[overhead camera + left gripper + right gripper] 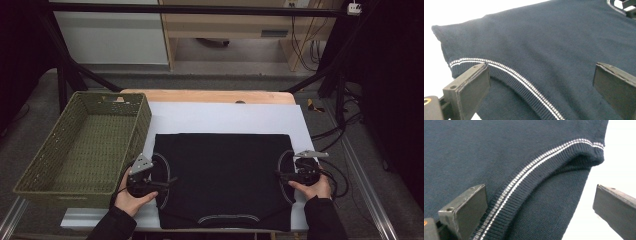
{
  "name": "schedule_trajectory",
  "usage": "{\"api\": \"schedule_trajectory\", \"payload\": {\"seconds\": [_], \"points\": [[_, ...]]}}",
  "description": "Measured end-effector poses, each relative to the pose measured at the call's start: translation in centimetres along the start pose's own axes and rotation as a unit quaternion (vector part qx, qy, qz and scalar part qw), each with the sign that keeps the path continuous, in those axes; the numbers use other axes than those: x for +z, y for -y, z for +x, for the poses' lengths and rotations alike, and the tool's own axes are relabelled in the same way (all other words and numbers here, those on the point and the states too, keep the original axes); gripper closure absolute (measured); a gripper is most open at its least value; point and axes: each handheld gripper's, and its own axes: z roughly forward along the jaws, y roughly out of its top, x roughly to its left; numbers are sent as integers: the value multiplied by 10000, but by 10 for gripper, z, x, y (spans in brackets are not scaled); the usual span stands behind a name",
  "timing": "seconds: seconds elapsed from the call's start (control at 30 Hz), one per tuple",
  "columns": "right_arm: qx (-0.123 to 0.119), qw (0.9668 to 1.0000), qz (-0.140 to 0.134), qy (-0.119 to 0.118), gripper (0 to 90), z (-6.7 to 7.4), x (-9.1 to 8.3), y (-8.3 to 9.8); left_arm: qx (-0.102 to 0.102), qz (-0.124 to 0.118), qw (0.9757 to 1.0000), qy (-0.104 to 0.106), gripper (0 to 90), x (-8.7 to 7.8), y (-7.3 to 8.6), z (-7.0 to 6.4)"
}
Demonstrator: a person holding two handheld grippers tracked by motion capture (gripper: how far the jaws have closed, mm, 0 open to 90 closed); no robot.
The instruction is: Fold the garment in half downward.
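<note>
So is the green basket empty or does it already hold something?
Empty. The high view shows the green basket's bare woven floor; the dark sleeveless top lies spread flat on the white sheet beside it.

Probably a lab recording bay.
I see a black frame (65, 75) around the table (210, 96), loose cables (305, 47) behind it.

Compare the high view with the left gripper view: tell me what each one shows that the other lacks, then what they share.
High view alone: the green woven basket at the table's left, the white sheet under the garment, and the person's hands, the left hand among them. Left gripper view alone: the knit's fine ribbing and the white stripe along the armhole edge up close, with its own jaws spread apart above the fabric. Shared: the dark sleeveless garment lying flat, and the right gripper at its far armhole.
</note>
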Motion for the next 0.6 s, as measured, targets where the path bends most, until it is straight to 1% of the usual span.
{"api": "schedule_trajectory", "payload": {"seconds": [0.1,0.17,0.2,0.27,0.33,0.4,0.5,0.53,0.6], "points": [[59,10000,45,-34,10,1,2,2,0,43,10000,-4,8,1,2,1],[-31,10000,-1,-45,34,1,2,3,-16,73,10000,5,7,2,3,0],[-1,10000,-14,-51,59,2,1,3,-9,85,10000,0,7,2,3,1],[-47,9999,-47,-137,106,4,0,3,-25,78,10000,9,8,2,3,1],[-93,9998,-58,-156,141,5,0,3,-25,77,10000,7,8,2,4,1],[-21,9998,-92,-178,167,6,0,3,-13,83,10000,-10,8,2,4,1],[6,9998,-43,-172,192,7,-1,1,-15,109,9999,3,8,3,5,1],[73,9998,-54,-159,214,7,-1,1,-13,116,9999,4,8,3,5,1],[109,9998,6,-179,289,7,-3,0,-12,126,9999,2,8,3,5,1]]}}
